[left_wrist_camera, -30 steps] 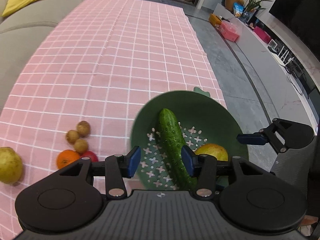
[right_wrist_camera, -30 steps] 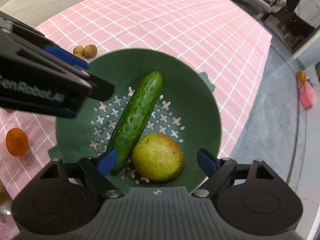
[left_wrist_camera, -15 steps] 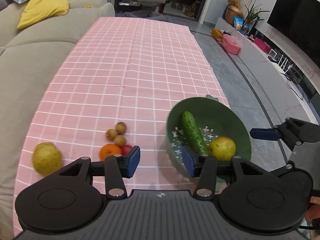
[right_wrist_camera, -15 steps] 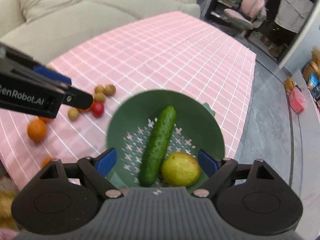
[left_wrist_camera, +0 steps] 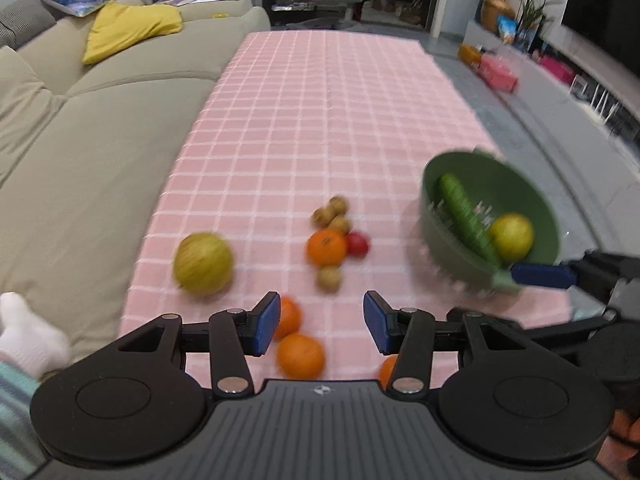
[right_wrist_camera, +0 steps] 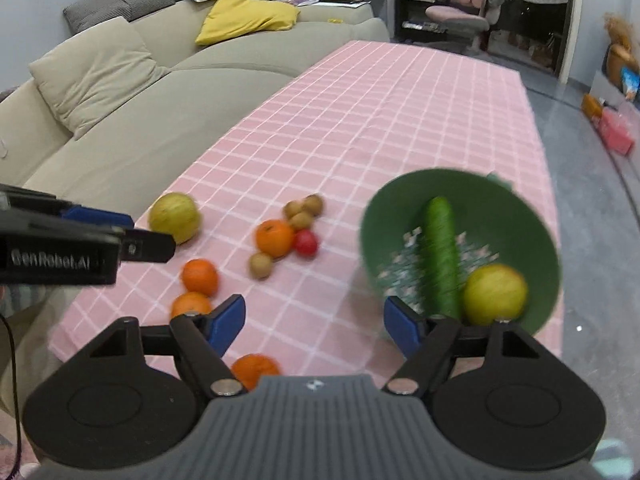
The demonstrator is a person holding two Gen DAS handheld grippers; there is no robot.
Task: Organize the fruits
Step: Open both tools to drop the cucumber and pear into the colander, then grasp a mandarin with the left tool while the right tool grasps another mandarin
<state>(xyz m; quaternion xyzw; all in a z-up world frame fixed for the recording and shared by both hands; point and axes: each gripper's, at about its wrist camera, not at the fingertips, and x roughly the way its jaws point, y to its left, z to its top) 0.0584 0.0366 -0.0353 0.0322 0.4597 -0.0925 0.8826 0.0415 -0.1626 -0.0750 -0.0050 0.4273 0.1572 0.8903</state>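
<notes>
A green colander bowl (right_wrist_camera: pixel 516 216) at the table's right edge holds a cucumber (right_wrist_camera: pixel 438 252) and a yellow-green pear (right_wrist_camera: pixel 495 294). On the pink checked cloth lie a second pear (left_wrist_camera: pixel 203 263), several oranges (left_wrist_camera: pixel 326 246), a small red fruit (left_wrist_camera: pixel 357 243) and several small brown fruits (left_wrist_camera: pixel 331 212). My left gripper (left_wrist_camera: pixel 318 322) hangs open and empty above the oranges near the front edge. My right gripper (right_wrist_camera: pixel 316 322) is closing with nothing between its jaws, left of the bowl. The bowl (left_wrist_camera: pixel 532 200) also shows in the left wrist view.
A beige sofa (left_wrist_camera: pixel 80 140) with a yellow cushion (left_wrist_camera: pixel 128 28) runs along the table's left side. Grey floor (right_wrist_camera: pixel 580 184) lies to the right. A pink chair (right_wrist_camera: pixel 460 12) and shelves stand beyond the table's far end. The far cloth (left_wrist_camera: pixel 328 92) carries nothing.
Both grippers have pulled back and left from over the bowl, bringing the loose fruits into view. The right gripper's jaws have narrowed and it has rolled. The bowl and its contents stayed put.
</notes>
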